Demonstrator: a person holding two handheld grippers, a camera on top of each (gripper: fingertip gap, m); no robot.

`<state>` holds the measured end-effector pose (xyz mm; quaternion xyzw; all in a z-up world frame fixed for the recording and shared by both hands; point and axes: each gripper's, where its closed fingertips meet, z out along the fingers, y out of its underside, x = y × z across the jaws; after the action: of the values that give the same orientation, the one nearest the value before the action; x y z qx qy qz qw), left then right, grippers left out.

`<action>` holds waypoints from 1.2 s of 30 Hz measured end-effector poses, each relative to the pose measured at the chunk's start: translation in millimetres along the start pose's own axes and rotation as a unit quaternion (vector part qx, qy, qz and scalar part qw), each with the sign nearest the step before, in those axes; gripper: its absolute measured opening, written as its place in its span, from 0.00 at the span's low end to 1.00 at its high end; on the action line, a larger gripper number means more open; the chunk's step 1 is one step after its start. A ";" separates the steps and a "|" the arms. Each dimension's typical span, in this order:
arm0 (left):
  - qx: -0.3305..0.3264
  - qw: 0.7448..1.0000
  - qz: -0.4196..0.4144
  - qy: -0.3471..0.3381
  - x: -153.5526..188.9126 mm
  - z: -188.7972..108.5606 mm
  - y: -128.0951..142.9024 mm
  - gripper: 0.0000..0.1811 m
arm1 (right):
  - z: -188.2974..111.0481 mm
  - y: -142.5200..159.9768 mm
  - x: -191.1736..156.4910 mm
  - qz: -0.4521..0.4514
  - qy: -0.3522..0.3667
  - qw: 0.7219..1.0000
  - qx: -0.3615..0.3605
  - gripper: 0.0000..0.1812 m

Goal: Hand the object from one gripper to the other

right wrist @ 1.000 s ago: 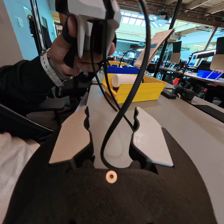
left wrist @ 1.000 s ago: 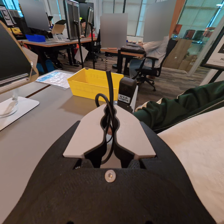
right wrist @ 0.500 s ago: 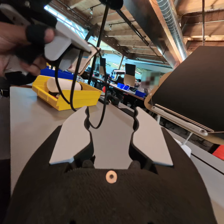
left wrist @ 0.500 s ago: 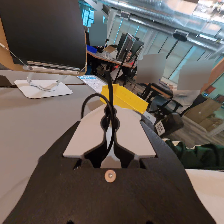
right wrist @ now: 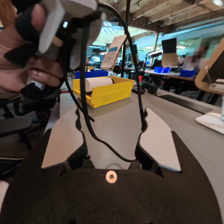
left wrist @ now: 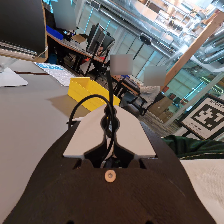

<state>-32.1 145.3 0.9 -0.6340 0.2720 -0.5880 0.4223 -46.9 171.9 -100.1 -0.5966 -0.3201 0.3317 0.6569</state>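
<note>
Our left gripper (left wrist: 109,116) pinches the black cable (left wrist: 110,92), end pointing up; right gripper (right wrist: 111,121) spread wide around its hanging loop.

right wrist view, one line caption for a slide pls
Open right gripper under a black cable hanging from the shut left gripper, yellow bin behind.

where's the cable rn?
The cable is pinched in the shut left tongs; in the right wrist view its loop hangs between the open right tongs, above the table.
</note>
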 end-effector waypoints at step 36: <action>0.024 0.999 -0.018 0.039 -0.4 -7.0 -8.3 0.03 | -17.5 -9.2 0.9 -0.004 -0.064 0.998 -0.001 0.03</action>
<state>-40.2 148.2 7.4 -0.6056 0.2624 -0.6259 0.4155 -31.7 162.0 -92.4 -0.5737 -0.3645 0.3662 0.6355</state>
